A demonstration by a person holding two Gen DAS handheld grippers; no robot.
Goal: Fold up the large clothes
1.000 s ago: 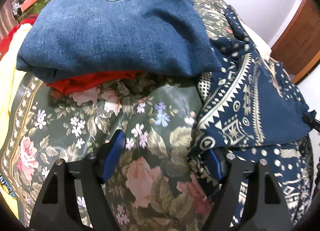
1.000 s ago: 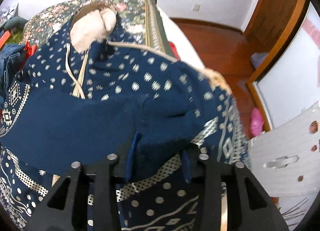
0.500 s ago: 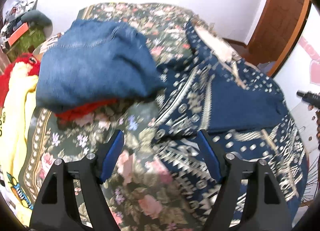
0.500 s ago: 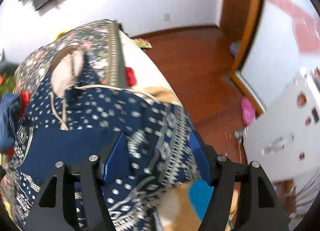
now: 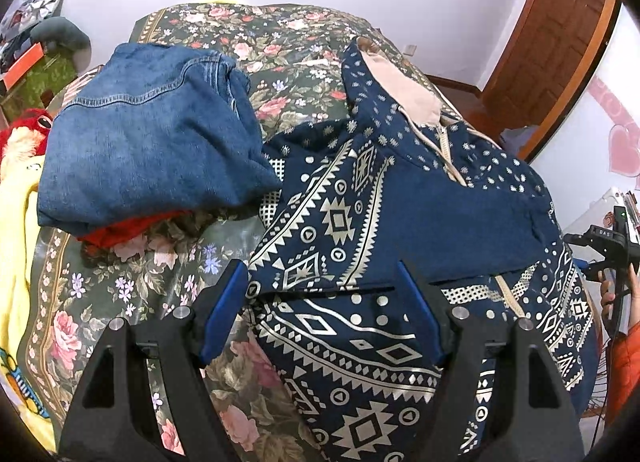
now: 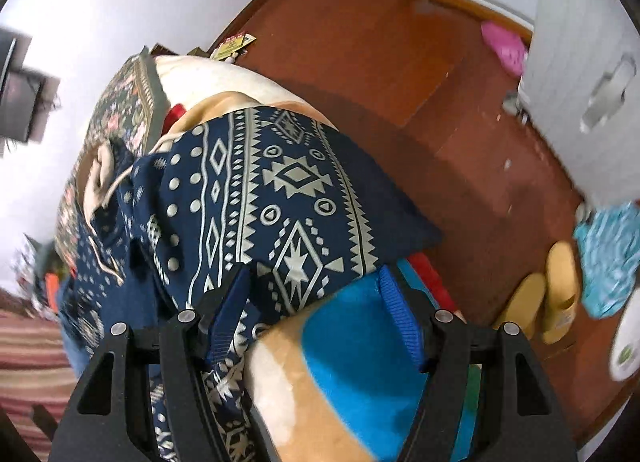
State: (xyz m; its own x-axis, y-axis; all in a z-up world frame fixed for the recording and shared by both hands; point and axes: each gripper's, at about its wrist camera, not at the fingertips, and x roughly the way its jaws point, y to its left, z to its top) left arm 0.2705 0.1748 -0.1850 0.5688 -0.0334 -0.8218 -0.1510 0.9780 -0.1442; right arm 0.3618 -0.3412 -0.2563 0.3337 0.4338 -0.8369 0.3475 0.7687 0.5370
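While the navy patterned hoodie lies spread along the bed's right edge, both hand-held grippers, left and right, hover spread and empty, the right's jaws just having opened. Soft, thick and floppy, it looks best pinched at its hem or a sleeve edge.

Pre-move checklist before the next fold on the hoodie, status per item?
1. Left gripper open, nothing pinched: ok.
2. Right gripper open; jaws have just been opening, no cloth pinched: ok.
3. Hoodie flat on the bed: not ok, sleeve hangs over the edge.
4. Hood laid out, lining up: ok.
5. Jeans apart from hoodie: not ok, they overlap its edge.
6. Drawstrings tucked: cannot tell.
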